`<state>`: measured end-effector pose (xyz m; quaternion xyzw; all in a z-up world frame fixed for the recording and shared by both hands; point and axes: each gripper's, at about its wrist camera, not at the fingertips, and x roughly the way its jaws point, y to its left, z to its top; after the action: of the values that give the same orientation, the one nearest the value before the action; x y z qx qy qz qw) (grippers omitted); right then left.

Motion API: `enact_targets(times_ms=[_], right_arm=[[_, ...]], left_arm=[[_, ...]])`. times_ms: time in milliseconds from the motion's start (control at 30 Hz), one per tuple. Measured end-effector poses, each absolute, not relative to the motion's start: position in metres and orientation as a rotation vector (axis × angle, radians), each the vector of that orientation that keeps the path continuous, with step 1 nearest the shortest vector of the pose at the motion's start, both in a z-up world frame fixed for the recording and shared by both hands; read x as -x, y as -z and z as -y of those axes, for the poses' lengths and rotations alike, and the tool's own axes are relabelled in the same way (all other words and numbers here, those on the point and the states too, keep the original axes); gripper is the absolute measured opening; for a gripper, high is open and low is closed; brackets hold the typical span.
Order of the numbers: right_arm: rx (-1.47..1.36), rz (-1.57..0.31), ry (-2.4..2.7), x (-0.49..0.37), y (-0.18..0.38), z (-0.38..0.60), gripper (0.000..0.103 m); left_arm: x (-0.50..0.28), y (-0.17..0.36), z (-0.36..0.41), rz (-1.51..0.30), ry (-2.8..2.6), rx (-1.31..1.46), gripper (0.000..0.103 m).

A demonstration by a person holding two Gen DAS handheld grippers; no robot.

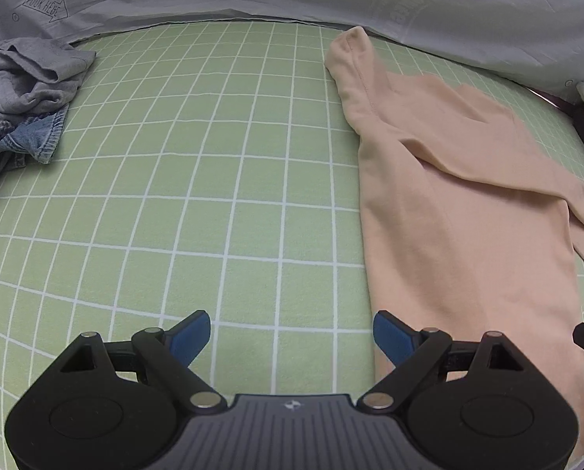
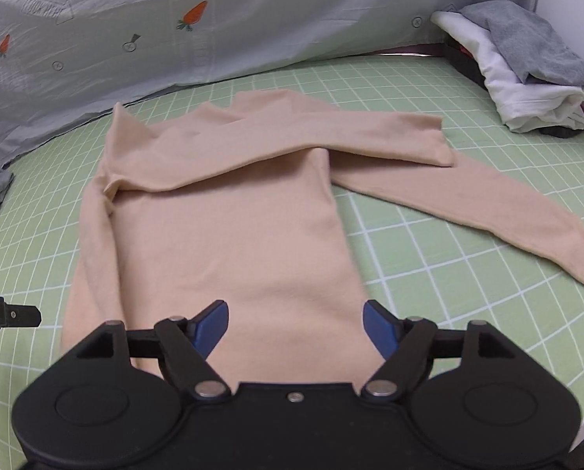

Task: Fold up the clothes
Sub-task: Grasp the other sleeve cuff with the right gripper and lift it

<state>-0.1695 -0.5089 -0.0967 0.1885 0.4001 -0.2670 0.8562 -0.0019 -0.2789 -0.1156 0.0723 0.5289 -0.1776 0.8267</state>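
Observation:
A peach long-sleeved top [image 2: 229,235] lies flat on the green checked sheet [image 2: 429,250]. Its left sleeve is folded across the chest to the right, and the other sleeve [image 2: 487,211] stretches out to the right. The top also shows in the left wrist view [image 1: 460,215], on the right. My right gripper [image 2: 296,327] is open and empty, just above the top's hem. My left gripper [image 1: 292,337] is open and empty over bare sheet [image 1: 213,196], its right finger at the top's left edge.
A heap of grey, denim and plaid clothes [image 1: 22,98] lies at the far left. A stack of white and grey folded clothes [image 2: 527,74] sits at the far right corner. A grey carrot-print cloth [image 2: 174,23] rises along the back.

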Motion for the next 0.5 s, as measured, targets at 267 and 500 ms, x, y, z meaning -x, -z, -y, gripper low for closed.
enact_targets(times_ms=[267, 500], right_arm=[[-0.551, -0.788, 0.699, 0.168, 0.105, 0.601, 0.077], [-0.623, -0.743, 0.805, 0.145, 0.117, 0.678, 0.077]], left_arm=[[-0.043, 0.127, 0.322, -1.117, 0.317, -0.163, 0.090], [-0.080, 0.136, 0.359, -1.114, 0.322, -0.232, 0.090]])
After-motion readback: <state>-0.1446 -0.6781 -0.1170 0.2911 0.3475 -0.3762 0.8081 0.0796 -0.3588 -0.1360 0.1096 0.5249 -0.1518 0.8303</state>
